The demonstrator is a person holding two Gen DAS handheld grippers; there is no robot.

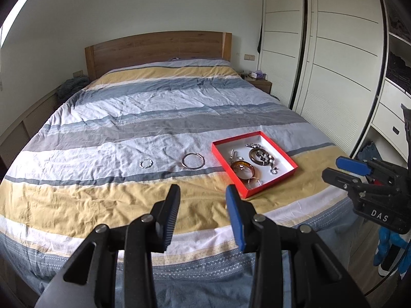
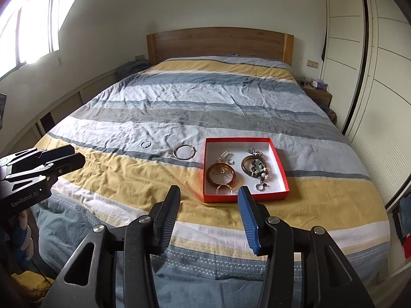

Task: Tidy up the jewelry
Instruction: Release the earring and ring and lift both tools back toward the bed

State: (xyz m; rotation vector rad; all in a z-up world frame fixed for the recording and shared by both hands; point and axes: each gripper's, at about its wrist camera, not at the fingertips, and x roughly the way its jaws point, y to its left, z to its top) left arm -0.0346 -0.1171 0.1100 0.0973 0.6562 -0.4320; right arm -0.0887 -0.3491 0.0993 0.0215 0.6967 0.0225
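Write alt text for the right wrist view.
An open, empty right tool hangs over a striped bed, pointing at a red box of bangles and other jewelry. Two loose rings, a large hoop and a small twisted ring, lie on the cover left of the box.

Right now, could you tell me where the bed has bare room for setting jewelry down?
The bedspread is bare from the headboard down to the two hoops, and along the foot. The red box is crowded, with only small gaps.
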